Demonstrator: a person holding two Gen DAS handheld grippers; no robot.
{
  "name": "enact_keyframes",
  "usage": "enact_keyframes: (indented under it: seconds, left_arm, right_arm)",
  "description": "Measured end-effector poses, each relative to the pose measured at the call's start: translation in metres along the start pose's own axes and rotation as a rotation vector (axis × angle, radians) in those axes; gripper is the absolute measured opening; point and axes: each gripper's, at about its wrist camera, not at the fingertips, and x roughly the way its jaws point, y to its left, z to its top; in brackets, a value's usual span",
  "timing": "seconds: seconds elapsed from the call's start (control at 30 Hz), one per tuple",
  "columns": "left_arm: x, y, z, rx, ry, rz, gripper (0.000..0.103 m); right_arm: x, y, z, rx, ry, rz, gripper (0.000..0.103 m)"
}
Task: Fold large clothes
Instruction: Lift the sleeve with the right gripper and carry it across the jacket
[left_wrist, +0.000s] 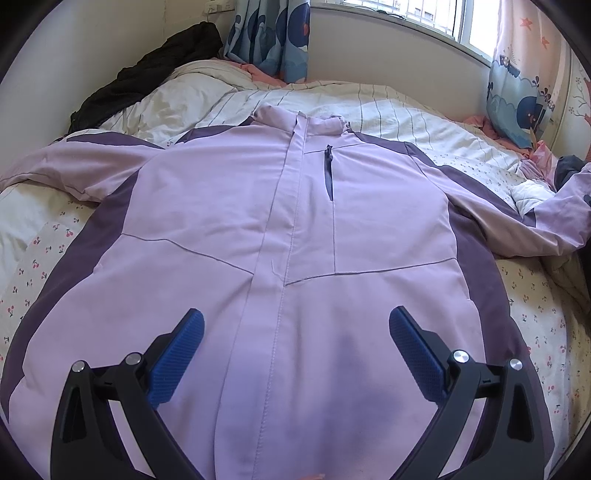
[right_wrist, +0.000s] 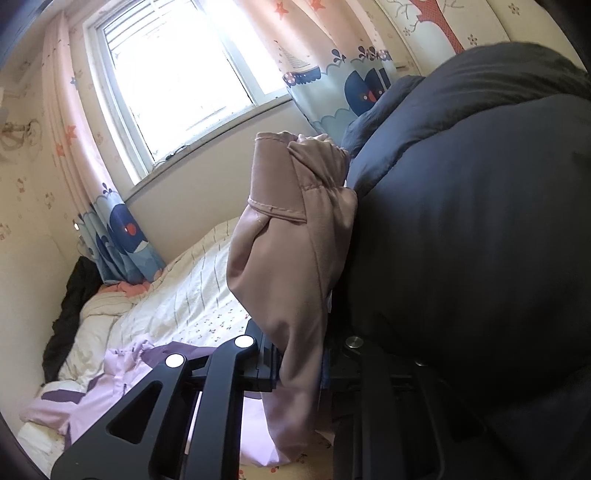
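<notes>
Your left gripper (left_wrist: 295, 325) hangs with jaws wide apart and empty; the lilac zip-front jacket with dark purple side panels (left_wrist: 295, 221) lies flat, front up, on the bed (left_wrist: 535, 306), directly beneath and ahead of them. Your right gripper (right_wrist: 314, 350) has its jaws clamped on the jacket's pinkish-lilac sleeve cuff (right_wrist: 295, 240), which stands bunched above them.

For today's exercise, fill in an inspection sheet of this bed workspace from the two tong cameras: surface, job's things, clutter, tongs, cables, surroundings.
Surface: bed with striped and cherry-print bedding.
Job's things: lilac jacket spread flat, front up, sleeves out.
Clutter: black garment by the wall; dark padded garment beside the right tongs.
Tongs: left tongs open above the hem; right tongs shut on the jacket's sleeve cuff.
Cables: nothing seen.
Surroundings: window, whale-print curtains.
</notes>
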Motion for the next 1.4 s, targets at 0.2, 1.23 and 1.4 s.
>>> enact_keyframes:
  seconds: [0.2, 1.23, 1.4]
  left_arm:
    - [-0.004, 0.001, 0.0, 0.0, -0.014, -0.001, 0.096]
    - [-0.046, 0.146, 0.024, -0.307, -0.125, 0.098, 0.096]
    - [-0.053, 0.181, 0.021, -0.39, -0.151, 0.131, 0.096]
  right_arm:
    - [-0.006, 0.021, 0.0, -0.106, -0.047, -0.053, 0.015]
    - [0.035, 0.375, -0.101, -0.673, -0.048, 0.184, 0.015]
    - [0.048, 0.456, -0.153, -0.738, -0.021, 0.311, 0.015]
